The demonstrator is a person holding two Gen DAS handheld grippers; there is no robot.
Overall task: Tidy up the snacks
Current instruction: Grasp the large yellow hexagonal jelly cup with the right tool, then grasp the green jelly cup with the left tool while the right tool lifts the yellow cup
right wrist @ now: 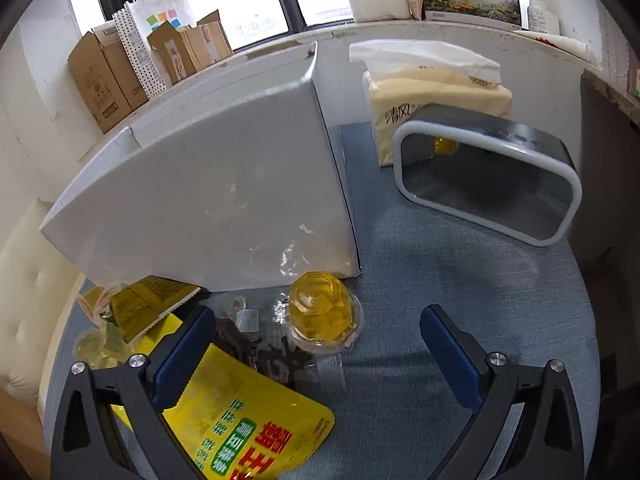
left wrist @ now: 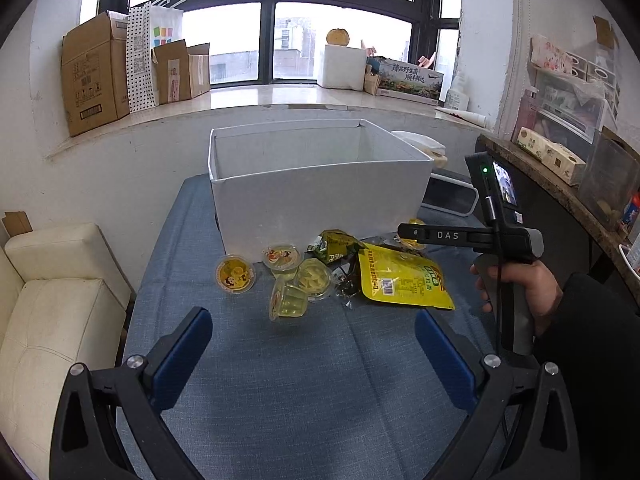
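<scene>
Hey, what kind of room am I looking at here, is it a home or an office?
Most likely a lived-in home room, maybe a living room used for storage. A cream sofa sits beside the cloth-covered table, cardboard boxes line the windowsill, and a tissue pack stands behind the white box.

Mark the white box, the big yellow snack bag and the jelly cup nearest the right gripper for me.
white box [left wrist: 320, 204]: left wrist view, front wall.
yellow snack bag [left wrist: 404, 280]: left wrist view, middle of its face.
jelly cup [right wrist: 320, 308]: right wrist view, its amber top.

Home: sofa, windowsill boxes
</scene>
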